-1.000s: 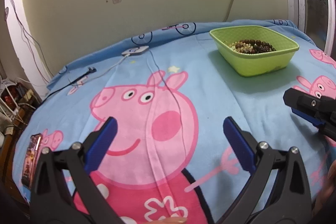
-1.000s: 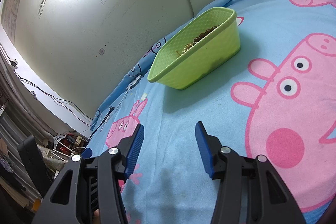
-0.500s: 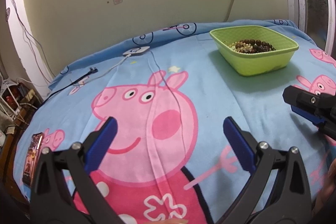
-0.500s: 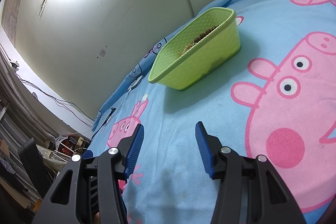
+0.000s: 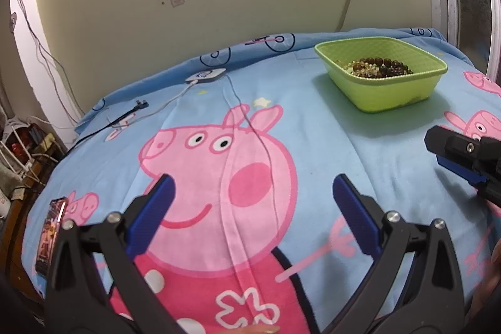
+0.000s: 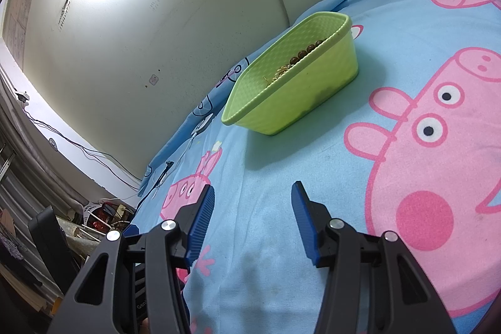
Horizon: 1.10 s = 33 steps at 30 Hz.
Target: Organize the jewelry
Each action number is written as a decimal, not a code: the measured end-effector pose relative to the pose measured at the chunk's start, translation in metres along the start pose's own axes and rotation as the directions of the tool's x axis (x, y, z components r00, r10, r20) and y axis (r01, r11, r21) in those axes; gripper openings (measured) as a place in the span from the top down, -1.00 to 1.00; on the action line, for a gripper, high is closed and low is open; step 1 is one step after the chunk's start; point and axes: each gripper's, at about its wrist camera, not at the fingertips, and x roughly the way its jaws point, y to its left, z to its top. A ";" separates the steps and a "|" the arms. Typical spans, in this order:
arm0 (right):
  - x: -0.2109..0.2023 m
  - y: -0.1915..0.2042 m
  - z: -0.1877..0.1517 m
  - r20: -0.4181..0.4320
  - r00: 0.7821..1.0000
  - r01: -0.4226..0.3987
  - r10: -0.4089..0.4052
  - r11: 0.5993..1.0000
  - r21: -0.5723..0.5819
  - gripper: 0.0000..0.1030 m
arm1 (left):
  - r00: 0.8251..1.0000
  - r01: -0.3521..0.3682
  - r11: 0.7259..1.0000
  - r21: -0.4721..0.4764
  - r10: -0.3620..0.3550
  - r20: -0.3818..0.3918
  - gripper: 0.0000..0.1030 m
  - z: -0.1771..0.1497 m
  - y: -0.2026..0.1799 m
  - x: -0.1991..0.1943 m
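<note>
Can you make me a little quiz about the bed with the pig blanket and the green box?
1. What lies inside the green box?
2. True or false: the left gripper is holding a bracelet.
3. Where is the phone? A) in the box B) at the blanket's left edge C) between the right gripper's fingers

Key:
1. Beaded jewelry, brown beads and some gold-coloured pieces.
2. False. Its blue fingers stand apart with only the blanket showing between them.
3. B
</note>
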 end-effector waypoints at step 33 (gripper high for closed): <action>0.004 0.001 0.006 0.009 1.000 -0.022 0.022 1.000 -0.003 0.31 | 0.999 -0.023 0.999 0.039 0.024 -0.024 -0.88 -0.002 -0.008 0.003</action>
